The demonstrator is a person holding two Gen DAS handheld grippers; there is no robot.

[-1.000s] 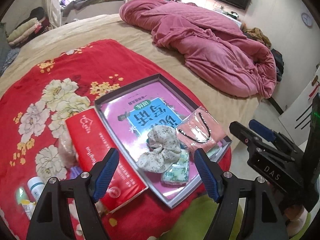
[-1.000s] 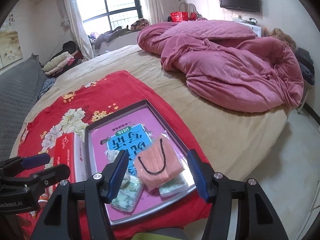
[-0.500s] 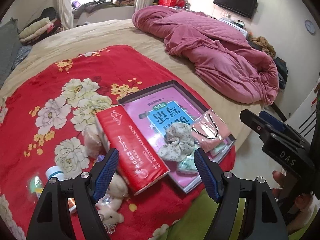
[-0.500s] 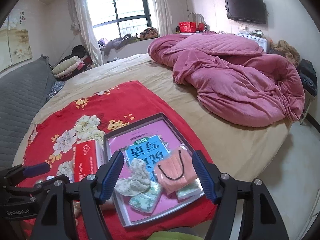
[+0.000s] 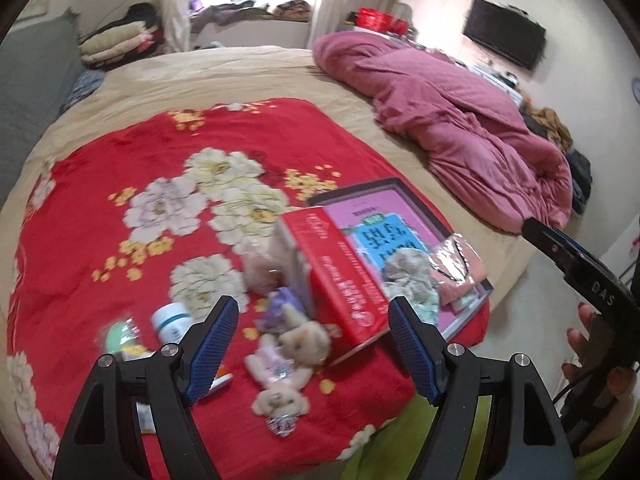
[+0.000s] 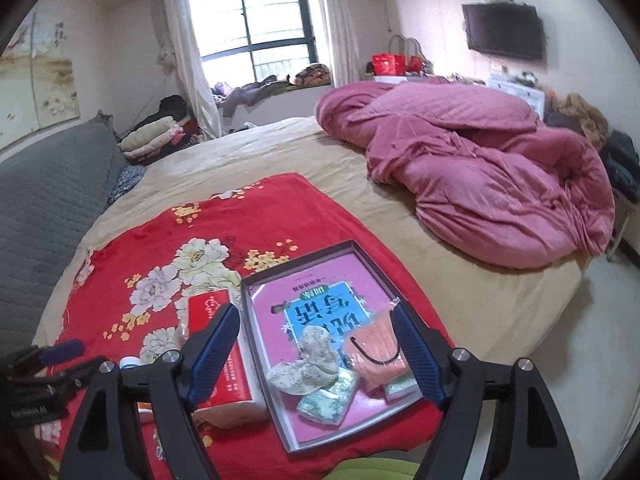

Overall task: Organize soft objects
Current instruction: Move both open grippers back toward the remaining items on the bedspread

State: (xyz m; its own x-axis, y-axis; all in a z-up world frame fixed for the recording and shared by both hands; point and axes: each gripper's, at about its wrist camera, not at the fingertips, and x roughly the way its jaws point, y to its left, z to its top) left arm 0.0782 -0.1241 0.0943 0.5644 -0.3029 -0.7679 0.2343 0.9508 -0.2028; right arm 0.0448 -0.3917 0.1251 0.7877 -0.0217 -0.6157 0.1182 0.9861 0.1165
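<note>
A shallow grey tray [image 6: 362,249] with a pink liner lies on the red floral blanket [image 6: 168,240]. In it lie a floral scrunchie [image 6: 308,360], a bagged pink mask [image 6: 378,352] and green patterned packets [image 6: 326,402]. A red box [image 5: 344,276] lies left of the tray. A small teddy bear [image 5: 286,364] lies in front of the red box, between my left gripper's open fingers. My left gripper [image 5: 314,348] is open and empty above the bear. My right gripper [image 6: 316,356] is open and empty above the tray's near end.
A white jar [image 5: 172,322] and small packets [image 5: 120,338] lie at the blanket's near left. A crumpled pink duvet [image 6: 472,168] fills the bed's right side. A grey headboard [image 6: 44,200] stands at left. The bed edge runs just past the tray.
Both grippers have pulled back and up. The left wrist view has swung left, from the tray toward the teddy bear and the jar. Both stay open and empty.
</note>
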